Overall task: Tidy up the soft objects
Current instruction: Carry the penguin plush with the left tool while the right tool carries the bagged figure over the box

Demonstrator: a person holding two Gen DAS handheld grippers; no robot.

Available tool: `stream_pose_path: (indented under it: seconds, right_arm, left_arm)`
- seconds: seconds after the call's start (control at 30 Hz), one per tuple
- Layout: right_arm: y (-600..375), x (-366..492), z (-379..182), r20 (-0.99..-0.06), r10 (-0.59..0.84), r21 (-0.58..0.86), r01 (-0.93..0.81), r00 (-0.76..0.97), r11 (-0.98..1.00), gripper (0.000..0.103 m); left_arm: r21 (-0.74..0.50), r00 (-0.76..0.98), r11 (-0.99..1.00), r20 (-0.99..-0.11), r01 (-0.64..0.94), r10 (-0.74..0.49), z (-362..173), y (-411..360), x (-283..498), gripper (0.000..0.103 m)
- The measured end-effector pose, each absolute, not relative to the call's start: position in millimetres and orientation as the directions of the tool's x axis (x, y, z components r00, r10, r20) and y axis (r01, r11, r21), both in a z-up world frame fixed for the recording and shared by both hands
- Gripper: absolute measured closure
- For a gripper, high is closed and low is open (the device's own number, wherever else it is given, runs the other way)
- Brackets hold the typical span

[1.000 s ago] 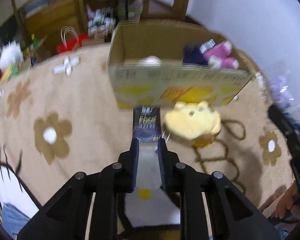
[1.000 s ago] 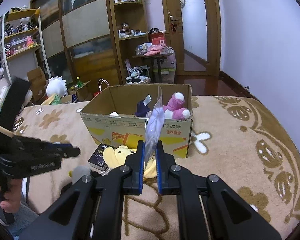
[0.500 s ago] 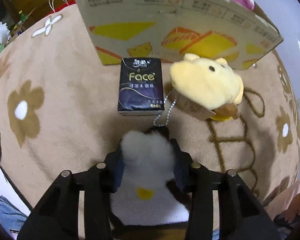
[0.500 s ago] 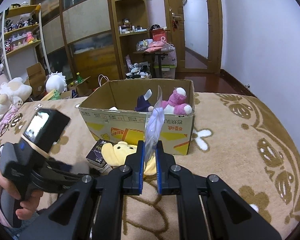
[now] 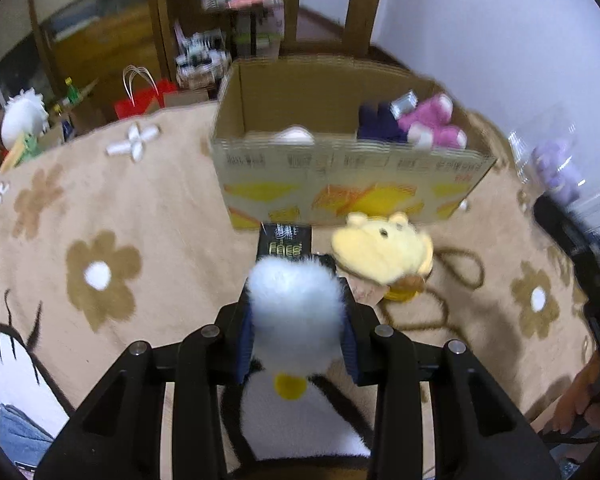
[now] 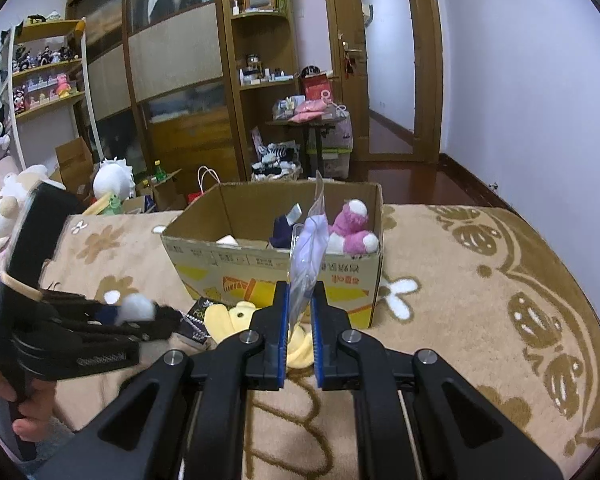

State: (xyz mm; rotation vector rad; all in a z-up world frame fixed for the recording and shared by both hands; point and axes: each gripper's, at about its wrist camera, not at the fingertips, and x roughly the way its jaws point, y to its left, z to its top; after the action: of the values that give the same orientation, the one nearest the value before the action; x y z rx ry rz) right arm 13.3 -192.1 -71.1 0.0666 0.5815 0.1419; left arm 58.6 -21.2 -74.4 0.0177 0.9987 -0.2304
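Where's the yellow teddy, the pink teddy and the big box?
yellow plush (image 5: 380, 252), left wrist view, on its face, lying on the blanket in front of the box.
pink plush (image 6: 350, 228), right wrist view, on its body, inside the box.
cardboard box (image 6: 236, 268), right wrist view, on its printed front wall.

Both grippers (image 5: 296, 320) (image 6: 300, 312) clamped, apparently level
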Motion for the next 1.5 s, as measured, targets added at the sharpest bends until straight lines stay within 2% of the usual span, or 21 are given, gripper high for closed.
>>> stream_pose_path:
  seconds: [0.23,0.5,0.87,1.13,1.5]
  right_arm:
    - [-192.5,20.2,-64.6,-0.517,0.154,0.100,-0.119,0.842,0.988,0.092]
    - [-191.4,35.5,-57.0,-0.494,0.157,0.094,-0.127,0.855,0.987,0.092]
    - [-191.1,69.7,-53.7,-0.489,0.175,0.091,-0.149,0.855,0.985,0.092]
    - [-192.8,93.6,-52.2,-0.489,0.178,0.079,-0.160,0.854,0.984,0.092]
    - [-194.4,112.5,-72.0,-0.534,0.173,0.092,-0.146,0.828,0.985,0.092]
  left_arm:
    - [-0.105,0.635,0.977,-0.746,0.184,-0.200,-34.0,-8.1,65.6,0.068]
    - [-0.064,0.738,0.981,-0.650,0.182,-0.179,2.7,-10.9,81.4,0.068]
    - [-0.002,0.789,0.975,-0.587,0.222,-0.180,20.9,-28.3,113.8,0.067]
    - [-0.016,0.794,0.971,-0.573,0.237,-0.203,14.1,-35.6,136.3,0.066]
    - [-0.044,0.732,0.971,-0.650,0.233,-0.205,-22.4,-39.4,169.8,0.066]
